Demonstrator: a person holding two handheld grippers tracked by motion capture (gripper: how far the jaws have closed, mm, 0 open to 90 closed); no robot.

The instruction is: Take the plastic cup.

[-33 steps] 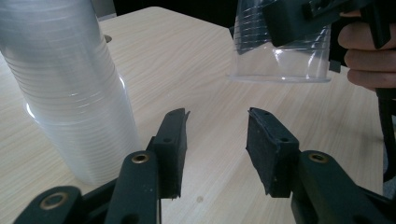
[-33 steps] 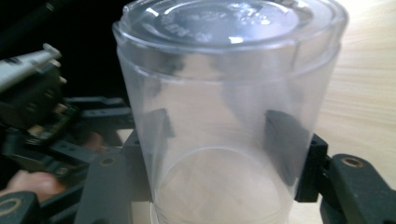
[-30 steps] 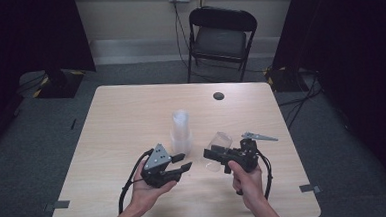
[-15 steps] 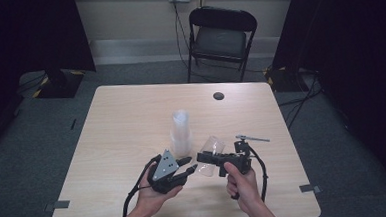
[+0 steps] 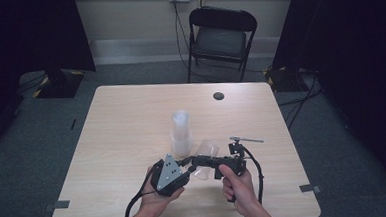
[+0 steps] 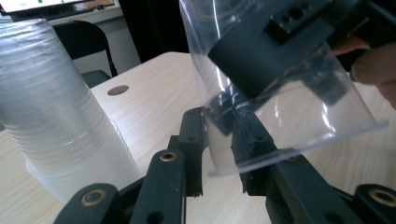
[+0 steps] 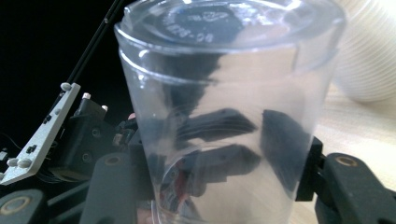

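Two grippers meet over the near middle of the table [image 5: 121, 122], both at one clear plastic cup [image 5: 206, 153]. The right gripper [image 7: 224, 186] has its jaws pinched on the cup's wall from both sides near the open rim, so the cup lies between its fingers with the closed base pointing away from that hand; in the right gripper view the embossed base fills the top and the black fingers [image 7: 280, 149] show darkly through the plastic. The left gripper [image 6: 219, 154] comes at the same cup from the other side. Its jaws have just been closing, and the base end of the cup now sits between its fingertips [image 6: 247, 140]; whether they press the plastic I cannot tell. In the left gripper view the right gripper's black body shows behind and through the cup.

Just beyond the fingers, slightly to the left gripper's side, stands a tall stack of cups [image 5: 181, 134], upright on the table and apart from the held cup. Farther off lies a small dark round spot [image 5: 218, 95] near the far edge, and past the table a black folding chair [image 5: 222, 37] stands against the wall.
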